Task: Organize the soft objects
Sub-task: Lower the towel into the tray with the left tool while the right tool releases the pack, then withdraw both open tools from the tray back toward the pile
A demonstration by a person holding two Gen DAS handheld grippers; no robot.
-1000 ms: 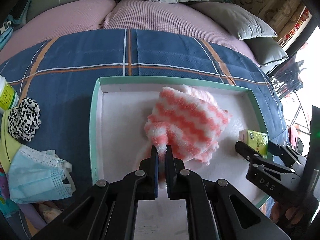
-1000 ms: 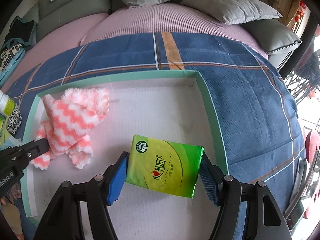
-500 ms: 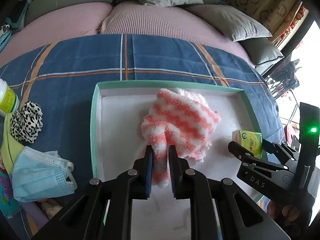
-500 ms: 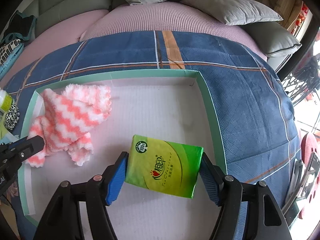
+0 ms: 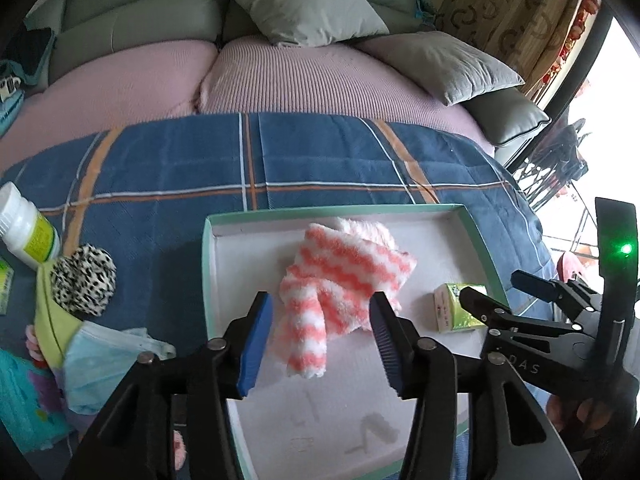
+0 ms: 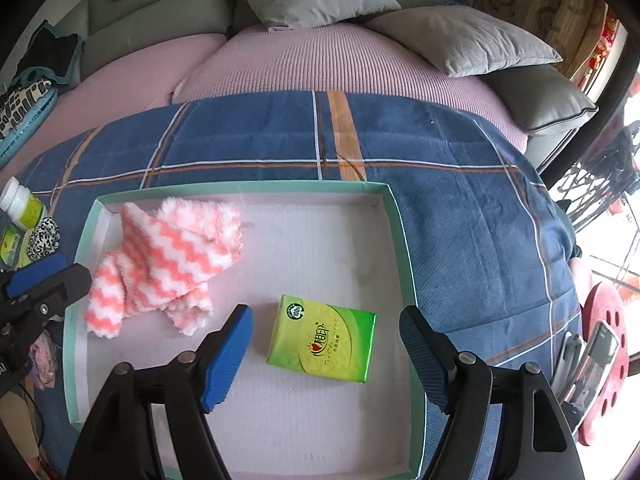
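Opening jaws: left gripper (image 5: 320, 334) and right gripper (image 6: 326, 354) both spreading, gripping nothing.
Tissue pack (image 6: 322, 344): flat in tray (image 6: 404, 240), between right jaws, untouched.
Striped cloth (image 5: 340, 284): tray's left half, beyond left jaws.
Blanket (image 6: 440, 152): under tray.

surface: blue plaid blanket (image 6: 440, 184) across mid frame, over pink bedding (image 6: 304, 60) | centre: green-rimmed tray (image 6: 396, 216) | left edge: white bottle (image 5: 26, 228), leopard-print scrunchie (image 5: 82, 278), blue face mask (image 5: 100, 364) | upper right: grey pillows (image 6: 464, 40) on the pink bedding
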